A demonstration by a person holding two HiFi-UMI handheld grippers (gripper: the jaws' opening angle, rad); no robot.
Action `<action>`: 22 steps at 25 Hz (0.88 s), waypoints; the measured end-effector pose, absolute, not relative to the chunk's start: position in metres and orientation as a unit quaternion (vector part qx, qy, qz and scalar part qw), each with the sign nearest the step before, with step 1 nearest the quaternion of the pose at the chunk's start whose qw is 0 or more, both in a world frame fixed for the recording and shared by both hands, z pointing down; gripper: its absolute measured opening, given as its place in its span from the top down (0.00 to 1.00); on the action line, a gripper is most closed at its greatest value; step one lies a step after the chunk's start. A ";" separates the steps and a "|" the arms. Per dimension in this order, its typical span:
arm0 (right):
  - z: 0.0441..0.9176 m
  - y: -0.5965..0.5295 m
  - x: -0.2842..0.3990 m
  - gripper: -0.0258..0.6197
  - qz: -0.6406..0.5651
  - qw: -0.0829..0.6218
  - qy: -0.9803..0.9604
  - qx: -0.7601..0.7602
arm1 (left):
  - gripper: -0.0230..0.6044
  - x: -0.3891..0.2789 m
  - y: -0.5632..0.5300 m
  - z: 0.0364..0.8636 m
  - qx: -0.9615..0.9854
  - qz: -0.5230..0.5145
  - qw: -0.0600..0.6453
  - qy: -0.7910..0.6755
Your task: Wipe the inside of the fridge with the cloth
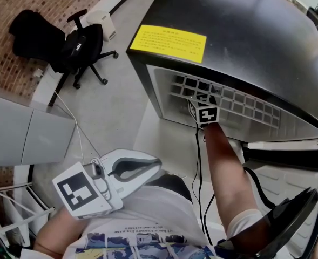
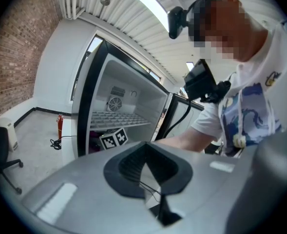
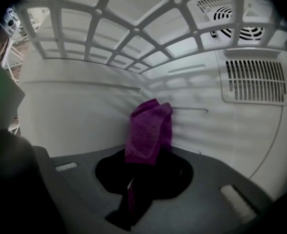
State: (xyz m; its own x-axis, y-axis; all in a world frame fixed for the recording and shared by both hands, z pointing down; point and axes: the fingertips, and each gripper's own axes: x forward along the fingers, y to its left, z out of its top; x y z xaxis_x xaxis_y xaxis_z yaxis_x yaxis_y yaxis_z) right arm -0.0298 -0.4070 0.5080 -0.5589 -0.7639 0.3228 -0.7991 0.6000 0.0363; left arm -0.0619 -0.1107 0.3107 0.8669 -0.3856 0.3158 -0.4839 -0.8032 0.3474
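Observation:
The black-topped fridge (image 1: 229,26) stands open in front of me. My right arm reaches in under its white wire shelf (image 1: 229,104). Only the marker cube of the right gripper (image 1: 204,112) shows in the head view. In the right gripper view, the right gripper (image 3: 145,152) is shut on a purple cloth (image 3: 148,128), and the cloth is pressed to the white back wall. My left gripper (image 1: 150,166) is held low by my chest, outside the fridge. Its jaws meet with nothing between them (image 2: 144,162).
A round fan vent (image 3: 236,21) and a slotted grille (image 3: 254,81) sit on the back wall to the cloth's right. The fridge door (image 1: 288,177) hangs open at the right. A black cable (image 1: 199,166) runs along my right arm. An office chair (image 1: 75,45) and a white bin (image 1: 102,23) stand far left.

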 end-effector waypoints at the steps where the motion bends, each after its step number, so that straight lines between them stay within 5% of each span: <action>1: 0.509 -0.408 -0.032 0.87 0.057 0.155 -0.882 0.441 | 0.96 -0.062 -0.111 0.311 0.942 0.116 0.213 -0.232; 22: 0.503 -0.351 -0.062 0.87 0.071 0.135 -0.914 0.376 | 0.96 -0.070 -0.095 0.309 0.951 0.113 0.208 -0.199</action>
State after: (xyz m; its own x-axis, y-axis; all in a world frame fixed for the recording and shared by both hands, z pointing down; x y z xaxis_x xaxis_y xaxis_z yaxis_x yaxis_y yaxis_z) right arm -0.0619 -0.3511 0.5032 -0.6812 -0.6680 0.2996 -0.7061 0.7076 -0.0279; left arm -0.0697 -0.0948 0.3091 0.8955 -0.3307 0.2978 -0.4249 -0.8341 0.3516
